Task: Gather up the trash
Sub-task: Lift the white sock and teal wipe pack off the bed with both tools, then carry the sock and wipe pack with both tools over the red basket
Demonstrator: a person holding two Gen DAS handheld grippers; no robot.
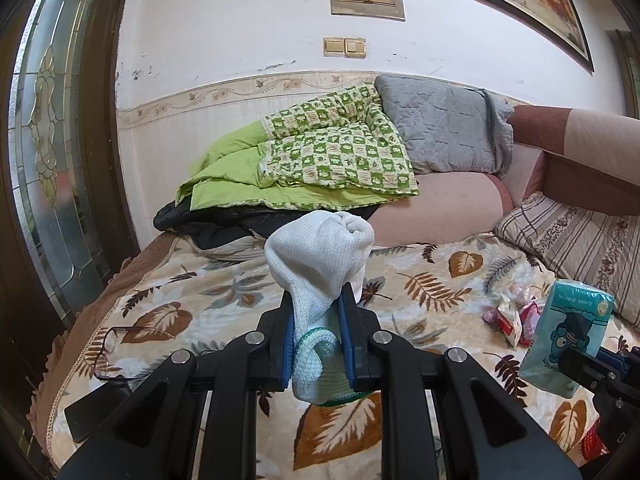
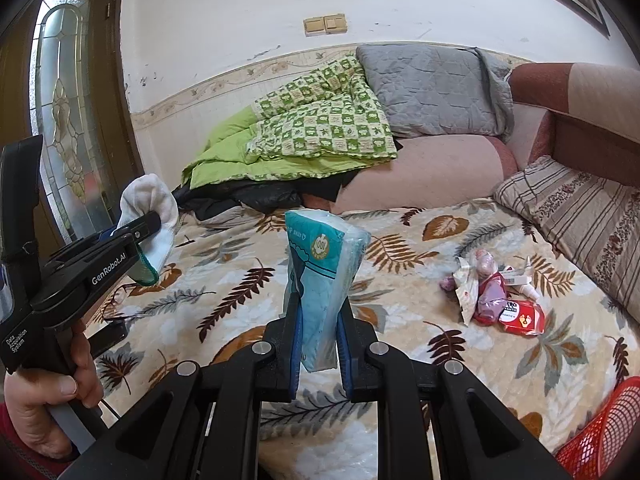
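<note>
My left gripper (image 1: 318, 304) is shut on a white sock (image 1: 320, 256) with a green-trimmed cuff, held above the leaf-patterned blanket (image 1: 420, 292). From the right wrist view the same left gripper (image 2: 154, 220) and sock (image 2: 154, 208) appear at the left, a hand (image 2: 44, 396) on its handle. My right gripper (image 2: 318, 308) is shut on a blue tissue pack (image 2: 324, 268), held upright over the bed; the pack (image 1: 568, 336) also shows at the right of the left wrist view. A pile of wrappers and small packets (image 2: 496, 296) lies on the blanket to the right.
A red mesh basket (image 2: 604, 436) sits at the lower right corner. Glasses (image 1: 110, 344) and a dark phone (image 1: 96, 416) lie at the bed's left edge. A green quilt (image 1: 320, 152), grey cushion (image 1: 444, 124) and striped pillow (image 1: 580, 248) crowd the far and right sides. A glass door (image 1: 52, 120) stands at the left.
</note>
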